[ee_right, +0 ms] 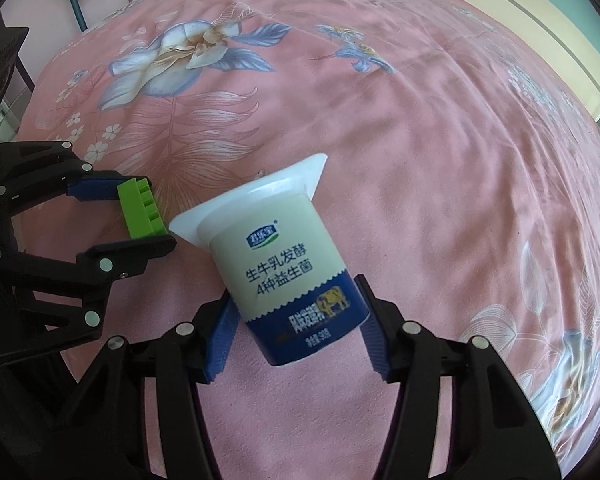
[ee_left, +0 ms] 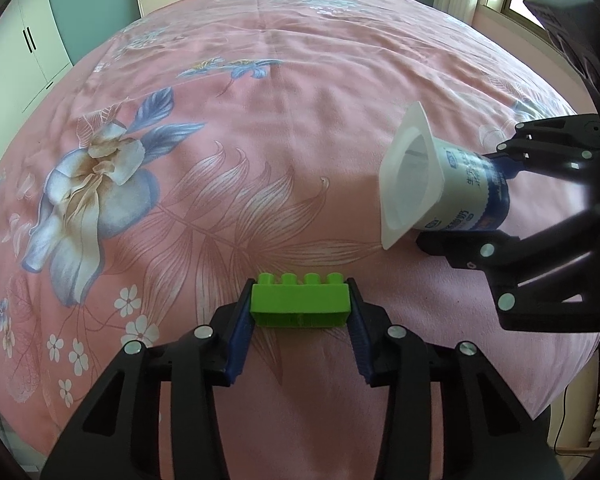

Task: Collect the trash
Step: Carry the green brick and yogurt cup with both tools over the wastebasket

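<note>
Here the bed (ee_left: 300, 120), spread with a pink floral sheet, fills both views and carries nothing loose that can be seen.

The yogurt cup (ee_right: 288, 280) is the bigger of the two pieces of trash. It lies tipped over, its open mouth pointing away, and the right gripper (ee_right: 296, 332) is clamped across its dark blue base. That grip sits low on a tapered, slick wall, so in my judgement the cup could squirt out forward or pivot once it is lifted, and too hard a squeeze could buckle the thin plastic.

The green toy brick (ee_left: 300, 300) is pinched end to end by the left gripper (ee_left: 300, 308), just clear of the sheet. The two grippers stand near each other; the cup's rim nearly touches the left gripper, and a careless swing could knock either item free.
</note>
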Demonstrator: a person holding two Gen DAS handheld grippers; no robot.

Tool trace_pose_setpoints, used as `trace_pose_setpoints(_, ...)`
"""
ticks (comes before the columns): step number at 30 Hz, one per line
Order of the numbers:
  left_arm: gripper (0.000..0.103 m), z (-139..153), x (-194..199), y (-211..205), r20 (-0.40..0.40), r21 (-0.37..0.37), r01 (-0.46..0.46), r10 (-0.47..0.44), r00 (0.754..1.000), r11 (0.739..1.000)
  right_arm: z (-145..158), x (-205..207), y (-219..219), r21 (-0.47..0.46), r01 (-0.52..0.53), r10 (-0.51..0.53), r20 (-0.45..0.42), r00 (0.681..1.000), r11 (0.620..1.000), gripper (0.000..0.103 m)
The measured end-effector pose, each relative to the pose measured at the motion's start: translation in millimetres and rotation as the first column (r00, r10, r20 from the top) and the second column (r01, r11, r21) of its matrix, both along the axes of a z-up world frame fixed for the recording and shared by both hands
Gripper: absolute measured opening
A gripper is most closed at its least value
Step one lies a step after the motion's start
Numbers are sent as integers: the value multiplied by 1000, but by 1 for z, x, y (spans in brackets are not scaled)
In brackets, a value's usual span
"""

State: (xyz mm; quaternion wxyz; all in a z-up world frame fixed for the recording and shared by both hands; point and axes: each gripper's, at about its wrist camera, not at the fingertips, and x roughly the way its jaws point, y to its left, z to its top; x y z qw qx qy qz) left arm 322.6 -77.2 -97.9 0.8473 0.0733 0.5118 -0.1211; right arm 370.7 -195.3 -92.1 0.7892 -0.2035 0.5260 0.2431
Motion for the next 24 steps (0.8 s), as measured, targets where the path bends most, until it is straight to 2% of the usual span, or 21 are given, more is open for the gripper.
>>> trace_pose_setpoints(8,45,8,-9,5,6,15,9,-10,1000,1000,11,-22,-9,-1,42,-42,9,999,999,56)
trace_pose_setpoints(17,45,29,-29,15,36,16,32,-32,999,999,33,-67,-26,14,184,-185,27,982,983,56)
trace_pose_setpoints(24,45,45,-54,17,56,63,96,-100,993,993,52,-111,-34,48,206,-207,39,977,977,56)
